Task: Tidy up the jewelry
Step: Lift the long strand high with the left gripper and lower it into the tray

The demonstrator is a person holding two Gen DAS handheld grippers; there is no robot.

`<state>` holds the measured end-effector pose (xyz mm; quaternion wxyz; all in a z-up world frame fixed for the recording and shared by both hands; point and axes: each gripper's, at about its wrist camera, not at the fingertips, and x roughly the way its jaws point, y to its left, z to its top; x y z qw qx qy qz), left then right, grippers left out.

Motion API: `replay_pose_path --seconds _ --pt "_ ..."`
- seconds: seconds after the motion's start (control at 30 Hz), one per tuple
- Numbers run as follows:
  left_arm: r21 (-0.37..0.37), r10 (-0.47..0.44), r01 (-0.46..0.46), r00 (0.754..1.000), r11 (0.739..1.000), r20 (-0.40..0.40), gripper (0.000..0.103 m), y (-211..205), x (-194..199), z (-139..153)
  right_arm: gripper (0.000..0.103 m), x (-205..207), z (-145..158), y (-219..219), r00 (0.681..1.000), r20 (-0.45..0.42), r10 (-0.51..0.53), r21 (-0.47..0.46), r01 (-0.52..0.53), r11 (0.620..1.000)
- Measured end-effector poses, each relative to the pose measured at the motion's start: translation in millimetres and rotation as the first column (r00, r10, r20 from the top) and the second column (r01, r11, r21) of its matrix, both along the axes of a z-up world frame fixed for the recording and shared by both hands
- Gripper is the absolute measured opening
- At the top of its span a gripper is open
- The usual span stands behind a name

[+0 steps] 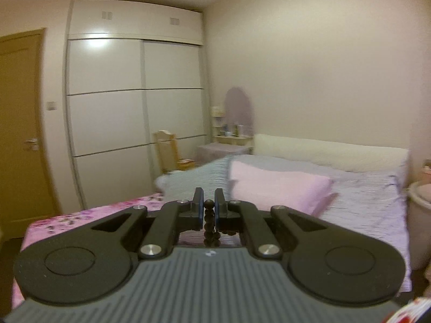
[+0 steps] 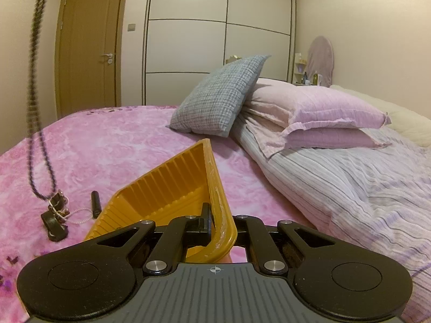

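So the dark bead necklace (image 1: 209, 216) is pinched in the left gripper (image 1: 209, 207), jaws nearly closed on the strand with one round bead poking up between the tips, low centre of the left wrist view. In the right wrist view the same necklace hangs as a long doubled strand down the far left edge, top of frame to lower left. Its long axis is pretty much straight up and down, and it looks blurry. The bottom loop ends right at a little tangle of dark clips and a thin pale chain (image 2: 55, 215) on the pink floral bedspread (image 2: 121, 145); can't tell if it's hooked into them or just touching. A small dark tube (image 2: 95, 204) lies just beside that pile.

The right gripper (image 2: 219, 224) is clamped fully on the rim of a yellow ribbed tray (image 2: 172, 188), tipping it up on edge in the lower middle of the frame. The tray's open side faces left, toward the hanging strand.

My guess at what matters next: the necklace sits left of the tray and above it, so the left hand is the one to carry it across and lower it in lengthwise. Pillows (image 2: 223, 99) are well away behind.
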<state>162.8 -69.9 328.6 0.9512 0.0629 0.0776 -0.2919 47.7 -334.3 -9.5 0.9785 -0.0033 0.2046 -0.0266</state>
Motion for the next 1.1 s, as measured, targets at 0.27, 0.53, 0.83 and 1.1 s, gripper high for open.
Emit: replay_pose_path --seconds 0.27,0.53,0.83,1.1 --pt "0.012 -0.136 0.138 0.987 0.99 -0.09 0.006 -56 0 -29 0.006 0 -1 -2 1.0 -0.003 -0.004 0.013 0.004 1.0" --pt "0.063 -0.194 0.209 0.962 0.976 -0.193 0.006 -88 7 -67 0.006 0 -3 -4 1.0 -0.003 -0.007 0.023 0.007 1.0" --pt "0.133 -0.206 0.263 0.919 0.956 -0.338 0.006 -112 17 -135 0.006 1 -4 -4 1.0 -0.003 -0.008 0.027 0.008 1.0" --pt "0.175 -0.181 0.281 0.88 0.944 -0.438 0.006 -128 18 -193 0.006 1 -4 -5 1.0 -0.002 -0.008 0.026 0.008 1.0"
